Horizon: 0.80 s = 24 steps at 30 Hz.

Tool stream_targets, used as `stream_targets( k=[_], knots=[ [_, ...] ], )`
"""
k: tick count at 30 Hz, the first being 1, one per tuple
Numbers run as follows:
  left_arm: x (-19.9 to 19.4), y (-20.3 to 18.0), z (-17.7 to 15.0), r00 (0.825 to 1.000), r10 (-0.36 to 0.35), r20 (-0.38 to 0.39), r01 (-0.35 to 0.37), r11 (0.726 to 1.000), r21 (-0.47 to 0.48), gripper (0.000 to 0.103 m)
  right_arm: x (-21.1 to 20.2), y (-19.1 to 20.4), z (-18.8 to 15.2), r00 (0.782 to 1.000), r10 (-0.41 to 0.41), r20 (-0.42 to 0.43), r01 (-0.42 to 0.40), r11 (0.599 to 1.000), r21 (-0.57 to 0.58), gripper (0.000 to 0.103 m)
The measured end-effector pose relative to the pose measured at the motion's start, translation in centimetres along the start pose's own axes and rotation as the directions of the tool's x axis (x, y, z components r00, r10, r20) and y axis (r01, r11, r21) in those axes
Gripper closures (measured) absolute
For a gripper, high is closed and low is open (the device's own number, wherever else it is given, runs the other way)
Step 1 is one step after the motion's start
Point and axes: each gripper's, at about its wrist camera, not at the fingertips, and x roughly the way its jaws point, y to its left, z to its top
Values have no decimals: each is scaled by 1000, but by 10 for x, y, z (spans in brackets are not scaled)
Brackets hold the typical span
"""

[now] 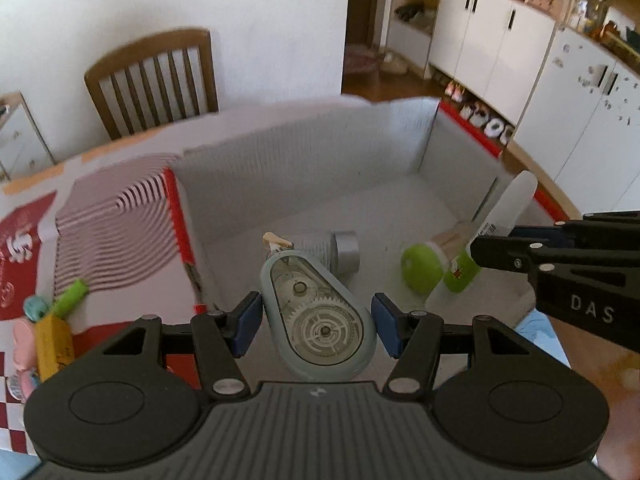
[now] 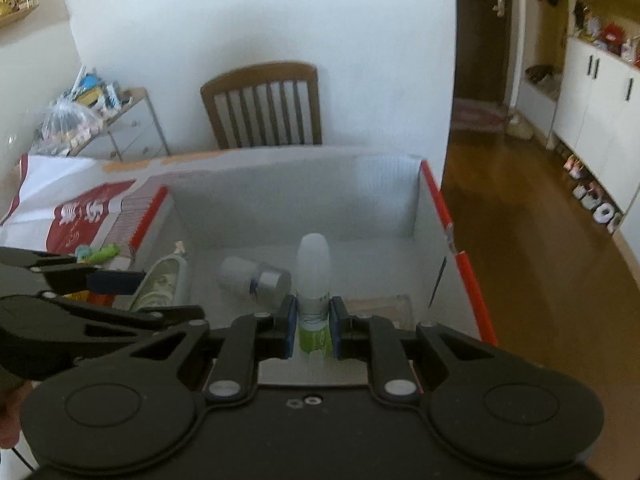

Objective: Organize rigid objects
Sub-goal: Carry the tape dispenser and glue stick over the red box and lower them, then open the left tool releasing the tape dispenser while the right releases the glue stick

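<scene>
My left gripper (image 1: pixel 317 320) is shut on a grey-blue correction tape dispenser (image 1: pixel 320 312) with clear gears, its nose pointing into an open white cardboard box (image 1: pixel 304 168) with red edges. My right gripper (image 2: pixel 313 326) is shut on a white and green bottle (image 2: pixel 314 280) with a frosted cap, held upright over the same box (image 2: pixel 280 200). In the left wrist view the right gripper (image 1: pixel 486 246) comes in from the right with the bottle (image 1: pixel 516 200). On the box floor lie a silver-capped white cylinder (image 2: pixel 256 280) and a round green object (image 1: pixel 422 266).
A wooden chair (image 2: pixel 264 104) stands behind the box against a white wall. The box's opened flap (image 1: pixel 116 236) lies to the left, with yellow, green and pink items (image 1: pixel 52 332) on a red-checked cloth beside it. White cabinets (image 1: pixel 500 40) and wooden floor are to the right.
</scene>
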Motion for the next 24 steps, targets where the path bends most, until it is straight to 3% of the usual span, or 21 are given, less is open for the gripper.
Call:
stream_targets(
  k=[10,24],
  knots=[
    [29,-17,12,996,51,-77,-49,998,27,43,31,-13,14,998,41,-57,-41,999,-8,88],
    [51,-22,21,985,53,-164,-55,998,-6,45,73,-31,29,985,-22,-169,26,1000,17,87]
  ],
)
